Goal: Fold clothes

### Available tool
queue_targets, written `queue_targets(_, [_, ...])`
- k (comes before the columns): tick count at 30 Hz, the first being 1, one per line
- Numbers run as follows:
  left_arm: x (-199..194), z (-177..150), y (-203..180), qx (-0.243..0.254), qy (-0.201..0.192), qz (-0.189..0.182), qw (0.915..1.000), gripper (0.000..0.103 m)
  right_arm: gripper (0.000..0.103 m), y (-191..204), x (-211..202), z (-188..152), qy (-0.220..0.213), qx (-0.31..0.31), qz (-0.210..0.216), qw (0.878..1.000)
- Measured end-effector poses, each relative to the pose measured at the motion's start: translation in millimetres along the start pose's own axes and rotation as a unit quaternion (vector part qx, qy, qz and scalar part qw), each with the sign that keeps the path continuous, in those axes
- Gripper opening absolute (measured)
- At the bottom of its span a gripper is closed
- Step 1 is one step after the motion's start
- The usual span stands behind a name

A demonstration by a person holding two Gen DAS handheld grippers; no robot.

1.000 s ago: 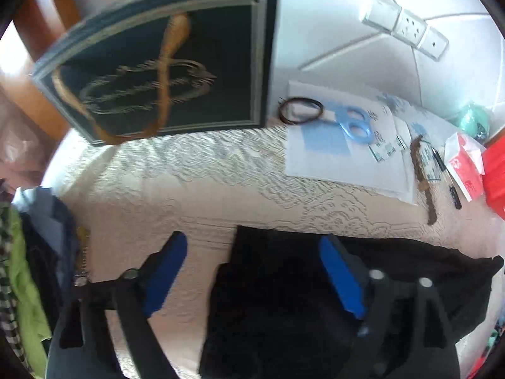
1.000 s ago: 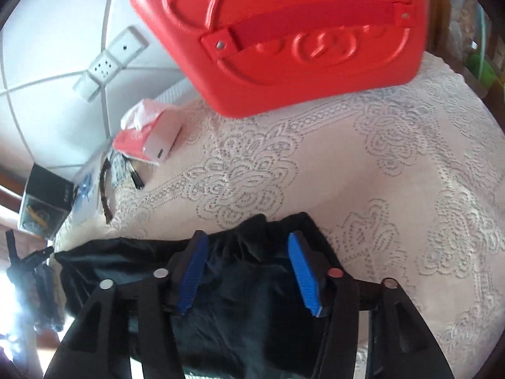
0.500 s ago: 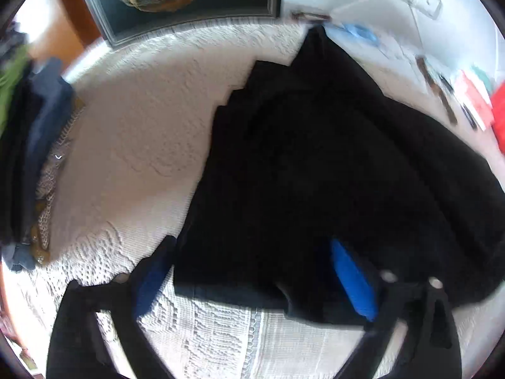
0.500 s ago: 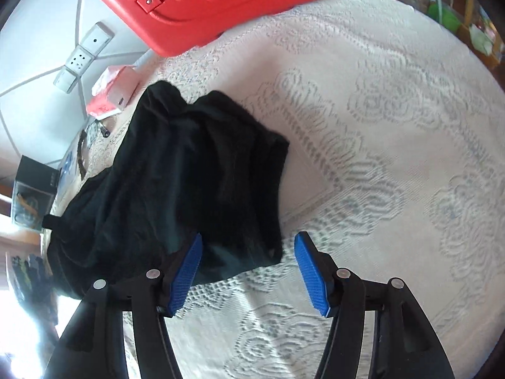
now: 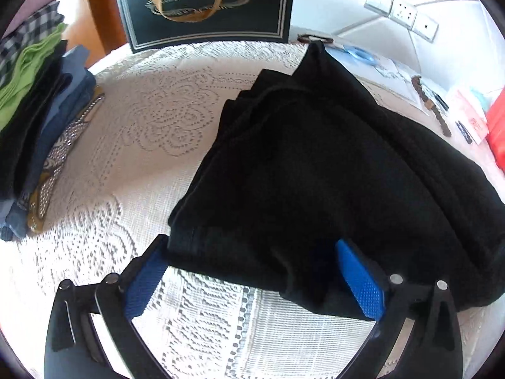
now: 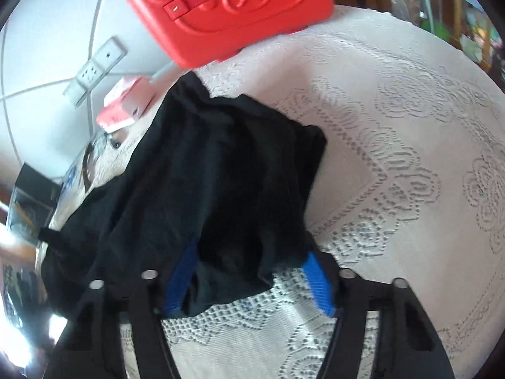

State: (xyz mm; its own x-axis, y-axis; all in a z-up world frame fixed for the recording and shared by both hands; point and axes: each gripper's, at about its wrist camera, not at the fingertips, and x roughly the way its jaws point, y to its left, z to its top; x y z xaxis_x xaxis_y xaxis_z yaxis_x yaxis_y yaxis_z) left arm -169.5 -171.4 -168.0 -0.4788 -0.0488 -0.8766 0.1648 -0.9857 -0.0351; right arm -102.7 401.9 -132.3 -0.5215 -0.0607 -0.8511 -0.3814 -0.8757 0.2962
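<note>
Two hand-held grippers, our left [image 5: 252, 271] and our right [image 6: 249, 281], stand with jaws spread wide at the near hem of the black garment [image 5: 315, 164], which lies bunched on the lace-covered bench [image 5: 151, 126] beside a clothes stack [image 5: 34, 110].

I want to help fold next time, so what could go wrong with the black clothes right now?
Both grippers, left gripper and right gripper, stand open around the near hem of the black garment. If they close on only the top layer, the fold could slide apart. The far end lies bunched beside the tissue pack and red case, so pulling might drag the tissue pack along.
</note>
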Motion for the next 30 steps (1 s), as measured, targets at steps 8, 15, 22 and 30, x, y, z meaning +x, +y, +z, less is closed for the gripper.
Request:
queue_targets(8, [-16.5,-1.6,0.7,-0.014,0.028,-0.012,0.9994,0.022,0.014,51.9,3.6,-5.2,0.013,-0.187,-0.128,0.974])
queue_targets(15, [-59.4,-51.4,22.6,-0.020,0.086,-0.030,0.9956,0.019,0.014,18.2,-65.3,-16.1,0.008,-0.153,-0.078,0.985])
queue_targets(22, [-84.9,-130.4,41.3,0.003,0.134,-0.024,0.9907,0.059,0.017,-42.8,-85.8,-70.7,0.128,-0.146,-0.104,0.975])
queue_targets(30, [-118.6,-80.1,29.7,0.038,0.028,0.012,0.9988,0.078,0.054,-43.7,-96.9,-59.3,0.079,-0.137,-0.127,0.979])
